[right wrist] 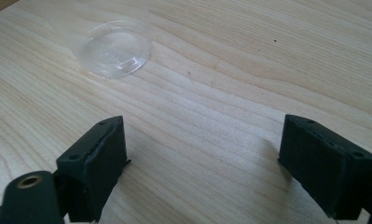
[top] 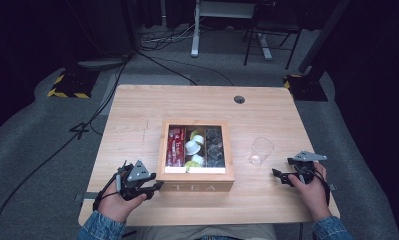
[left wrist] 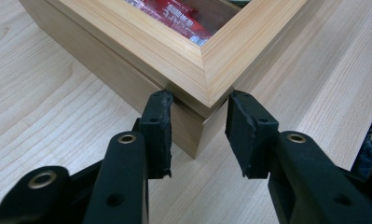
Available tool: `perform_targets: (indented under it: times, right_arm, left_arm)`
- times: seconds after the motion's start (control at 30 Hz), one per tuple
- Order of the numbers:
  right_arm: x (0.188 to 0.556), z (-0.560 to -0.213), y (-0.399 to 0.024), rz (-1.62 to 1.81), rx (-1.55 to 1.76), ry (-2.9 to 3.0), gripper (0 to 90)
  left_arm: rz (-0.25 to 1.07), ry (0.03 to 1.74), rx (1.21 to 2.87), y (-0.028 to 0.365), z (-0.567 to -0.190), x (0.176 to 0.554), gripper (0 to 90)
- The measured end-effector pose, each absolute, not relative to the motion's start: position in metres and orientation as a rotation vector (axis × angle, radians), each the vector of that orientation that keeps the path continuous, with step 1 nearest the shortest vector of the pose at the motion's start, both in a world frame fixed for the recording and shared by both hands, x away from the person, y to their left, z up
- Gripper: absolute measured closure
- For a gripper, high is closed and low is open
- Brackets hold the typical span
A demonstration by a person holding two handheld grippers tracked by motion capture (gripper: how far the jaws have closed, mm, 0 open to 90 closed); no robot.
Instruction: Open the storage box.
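Note:
A wooden tea box (top: 195, 187) with "TEA" on its front stands mid-table, its windowed lid down. Red packets (top: 175, 146), white capsules (top: 194, 146) and dark packets (top: 214, 145) show through the pane. My left gripper (top: 157, 186) is at the box's near left corner. In the left gripper view its jaws (left wrist: 198, 100) straddle that corner of the box (left wrist: 127, 42), a pad against each side at the lid seam. My right gripper (top: 278, 175) rests low at the table's right, open and empty (right wrist: 202, 140). A clear plastic cup (top: 261, 150) stands just beyond it (right wrist: 116, 51).
The light wooden table (top: 137, 110) has a cable hole (top: 239, 99) at the back. Bare tabletop lies left of and behind the box. Dark floor, cables and stand legs lie beyond the far edge.

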State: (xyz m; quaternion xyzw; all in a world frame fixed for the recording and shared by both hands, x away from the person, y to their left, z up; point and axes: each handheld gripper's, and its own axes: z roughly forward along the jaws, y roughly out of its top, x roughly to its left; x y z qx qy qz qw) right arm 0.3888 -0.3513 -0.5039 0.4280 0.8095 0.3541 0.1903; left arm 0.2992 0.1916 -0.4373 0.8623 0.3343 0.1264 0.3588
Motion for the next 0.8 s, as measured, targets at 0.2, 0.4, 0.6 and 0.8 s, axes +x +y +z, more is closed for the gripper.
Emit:
perform_targets:
  times: [0.2,0.4,0.6,0.8]
  right_arm:
    - [0.389,-0.504,-0.351,0.994,1.203,2.274,14.9]
    - [0.387,-0.504,-0.350,1.012,1.197,2.278,17.3]
    - [0.384,-0.493,-0.345,1.087,1.194,2.271,18.3]
    - [0.376,-0.476,-0.337,1.112,1.139,2.282,23.3]
  left_arm:
    - [0.314,0.868,2.216,0.192,-0.436,0.299,63.9]
    - [0.327,0.852,2.192,0.195,-0.428,0.299,65.2]
    - [0.337,0.846,2.157,0.197,-0.422,0.299,66.3]
    - [0.356,0.833,2.127,0.199,-0.415,0.300,67.5]
